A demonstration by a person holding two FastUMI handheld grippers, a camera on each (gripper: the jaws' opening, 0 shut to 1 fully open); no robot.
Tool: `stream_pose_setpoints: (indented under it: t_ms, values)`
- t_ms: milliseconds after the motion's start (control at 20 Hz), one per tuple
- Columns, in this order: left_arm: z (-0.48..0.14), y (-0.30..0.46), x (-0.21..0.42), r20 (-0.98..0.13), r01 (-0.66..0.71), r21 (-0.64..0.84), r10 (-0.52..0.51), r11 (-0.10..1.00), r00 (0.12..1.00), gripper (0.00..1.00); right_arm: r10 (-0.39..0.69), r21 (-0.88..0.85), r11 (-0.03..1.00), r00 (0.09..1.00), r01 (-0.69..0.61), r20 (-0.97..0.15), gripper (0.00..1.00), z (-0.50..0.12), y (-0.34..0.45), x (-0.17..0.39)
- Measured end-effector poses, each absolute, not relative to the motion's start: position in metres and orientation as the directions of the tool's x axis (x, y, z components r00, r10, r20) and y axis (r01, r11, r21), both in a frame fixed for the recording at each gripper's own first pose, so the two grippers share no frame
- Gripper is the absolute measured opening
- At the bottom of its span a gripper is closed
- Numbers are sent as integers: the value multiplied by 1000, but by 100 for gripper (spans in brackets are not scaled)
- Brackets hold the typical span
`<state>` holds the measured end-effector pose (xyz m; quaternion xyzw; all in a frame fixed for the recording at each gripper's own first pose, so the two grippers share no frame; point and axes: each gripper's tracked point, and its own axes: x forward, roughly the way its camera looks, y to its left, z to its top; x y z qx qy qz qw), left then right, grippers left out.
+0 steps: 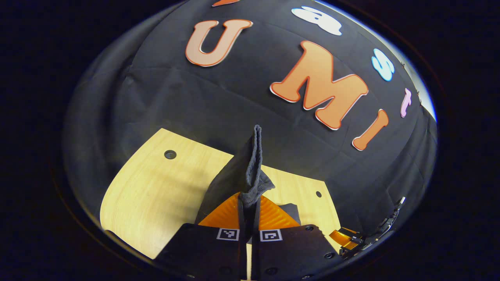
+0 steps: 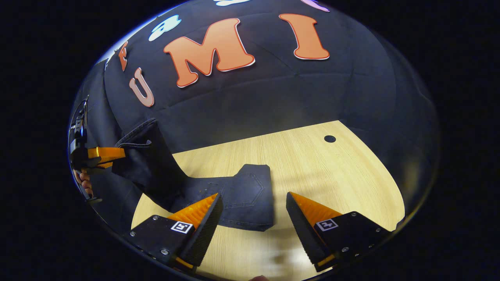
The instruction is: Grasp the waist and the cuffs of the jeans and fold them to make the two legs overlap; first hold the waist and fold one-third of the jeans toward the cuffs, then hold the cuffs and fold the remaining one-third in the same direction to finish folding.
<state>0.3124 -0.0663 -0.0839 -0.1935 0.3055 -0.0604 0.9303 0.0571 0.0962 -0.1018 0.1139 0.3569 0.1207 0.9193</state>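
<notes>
In the left gripper view, the left gripper (image 1: pixel 249 210) sits at the bottom with its two fingers pressed together on a fold of the dark jeans (image 1: pixel 250 168). The pinched denim stands up from the fingertips in a narrow ridge and is lifted above the table (image 1: pixel 156 191), a pale wood surface with small round holes. Beyond the table hangs the black cloth wall (image 1: pixel 218 101). The other gripper shows partly at the lower right edge.

In the right gripper view, the right gripper (image 2: pixel 254 212) has its fingers wide apart, holding nothing, poised just above the table (image 2: pixel 332 171). Between and just beyond the fingers, the waist end of the jeans (image 2: pixel 246 193) lies flat on the wood, a back pocket facing up. From there the denim rises to the left, where the left gripper (image 2: pixel 111 154), held in a hand (image 2: pixel 84 183), clamps its raised end. The cloth wall (image 2: pixel 273 93) stands behind.
</notes>
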Motion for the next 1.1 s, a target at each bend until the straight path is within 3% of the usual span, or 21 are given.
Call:
stream_pose_setpoints:
  t_ms: [350, 800, 900, 950, 1000, 1100]
  values:
    - [-90, -182, 314, -556, 85, -366, -291, 927, 779, 5, 343, 305, 934, 696, -184, -631, 99, -114, 62, 58]
    - [-189, -293, 299, -696, 210, -263, -336, 942, 635, 3, 355, 319, 930, 681, -185, -640, 99, -123, 36, 56]
    - [-205, -309, 287, -716, 272, -242, -360, 932, 598, 13, 354, 322, 929, 688, -182, -633, 99, -121, 32, 56]
    - [-206, -311, 281, -712, 289, -246, -375, 925, 594, 24, 348, 317, 931, 694, -178, -631, 99, -119, 30, 58]
    - [-202, -315, 276, -697, 302, -263, -397, 916, 598, 27, 343, 312, 933, 702, -178, -625, 99, -117, 30, 60]
    - [-188, -309, 271, -665, 302, -275, -408, 913, 626, 46, 327, 284, 941, 719, -186, -613, 98, -108, 30, 62]
